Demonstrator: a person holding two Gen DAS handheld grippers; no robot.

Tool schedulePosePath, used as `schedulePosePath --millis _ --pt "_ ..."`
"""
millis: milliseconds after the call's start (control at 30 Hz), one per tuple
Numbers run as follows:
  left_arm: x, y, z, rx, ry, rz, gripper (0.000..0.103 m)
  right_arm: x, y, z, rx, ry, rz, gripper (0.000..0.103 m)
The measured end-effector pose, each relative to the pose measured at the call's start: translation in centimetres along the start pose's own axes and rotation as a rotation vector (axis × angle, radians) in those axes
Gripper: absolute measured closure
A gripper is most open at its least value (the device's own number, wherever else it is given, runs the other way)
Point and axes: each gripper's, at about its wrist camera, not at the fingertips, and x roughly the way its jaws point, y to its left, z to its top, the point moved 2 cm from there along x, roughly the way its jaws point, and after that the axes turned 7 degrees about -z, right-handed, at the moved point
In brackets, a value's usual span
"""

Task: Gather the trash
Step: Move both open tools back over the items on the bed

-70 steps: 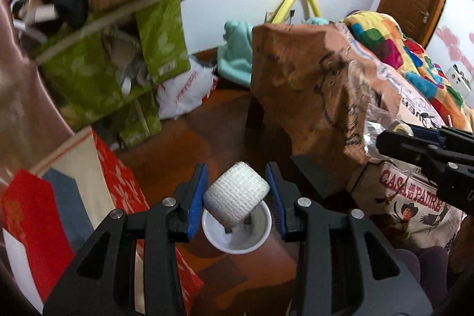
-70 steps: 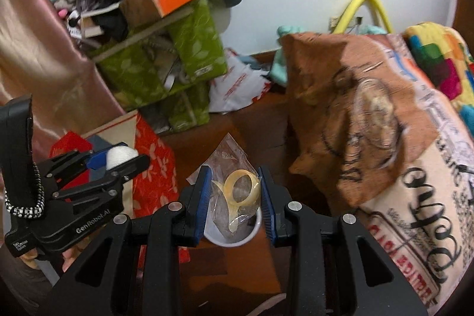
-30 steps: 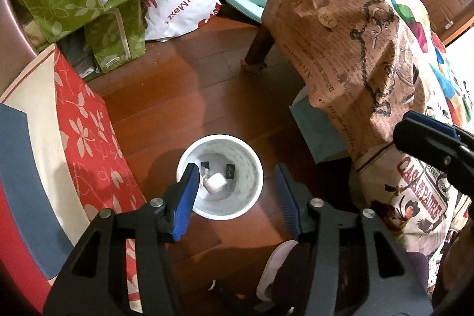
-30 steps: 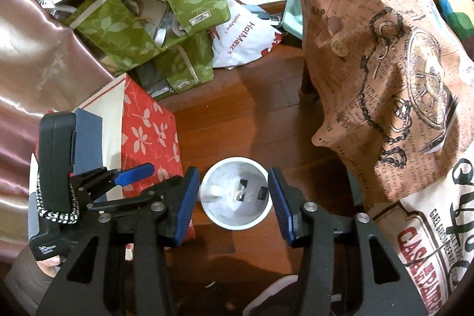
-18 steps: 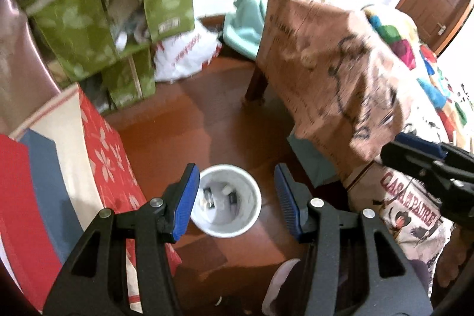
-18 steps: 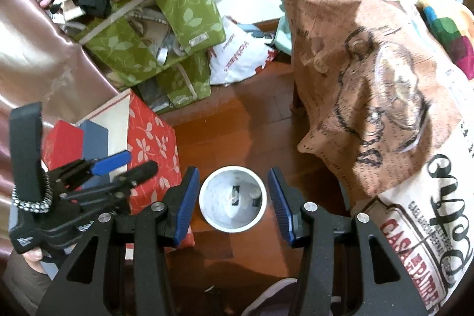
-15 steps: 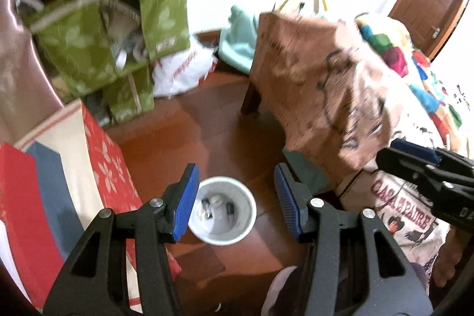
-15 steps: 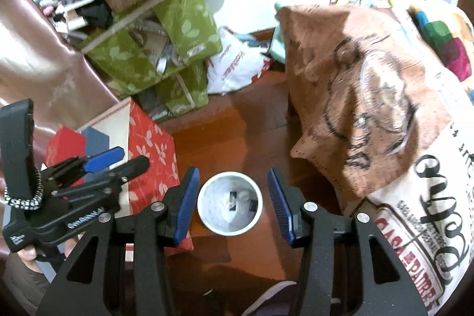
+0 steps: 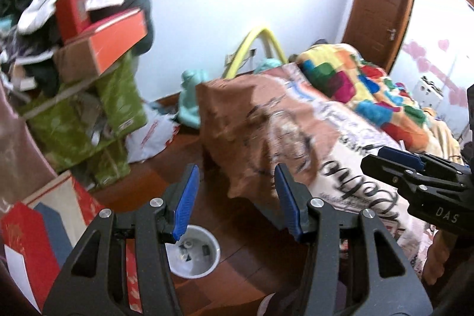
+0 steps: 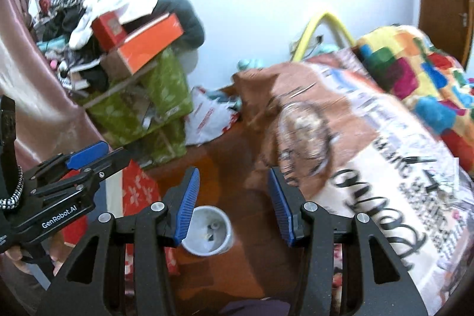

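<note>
A white round trash bin [image 9: 194,252] stands on the dark wooden floor, low in the left wrist view, with a few small bits of trash inside; it also shows in the right wrist view as a trash bin [image 10: 209,230]. My left gripper [image 9: 235,194] is open and empty, high above and beyond the bin. My right gripper [image 10: 232,199] is open and empty too. Each gripper appears side-on in the other's view: the right gripper [image 9: 414,168] at the right edge, the left gripper [image 10: 74,165] at the left edge.
A bed with a brown printed cover [image 9: 284,132] and a patchwork blanket [image 9: 355,85] fills the right. Green leaf-print bags [image 9: 89,123] with an orange box [image 9: 115,40] and clothes pile up at left. A red floral box [image 10: 139,191] stands beside the bin.
Earlier the left gripper held a white roll and the right a plastic bag with a yellow ring; both opened over the bin. Both have since risen and tilted up, so the bin has shrunk and sunk.
</note>
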Motion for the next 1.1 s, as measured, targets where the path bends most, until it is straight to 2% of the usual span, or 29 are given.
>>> schedulePosePath --millis 233,500,800,1100 --pt "-0.4 -7.0 2.0 0.055 -0.044 -0.082 0.051 -4.2 -4.8 -0.3 0.044 -0.074 -0.084 0.058" --pt "1.3 -15.3 3.6 0.120 -0.040 -0.184 0.051 -8.2 -11.5 -1.1 0.115 -0.118 -0.184 0.058" --pt "5.2 -24.3 3.6 0.228 0.026 -0.280 0.051 -9.9 -19.7 -2.7 0.219 -0.113 -0.286 0.058" --pt "11.2 -31.0 3.2 0.356 0.104 -0.330 0.051 -9.0 -27.1 -5.0 0.344 -0.073 -0.317 0.058"
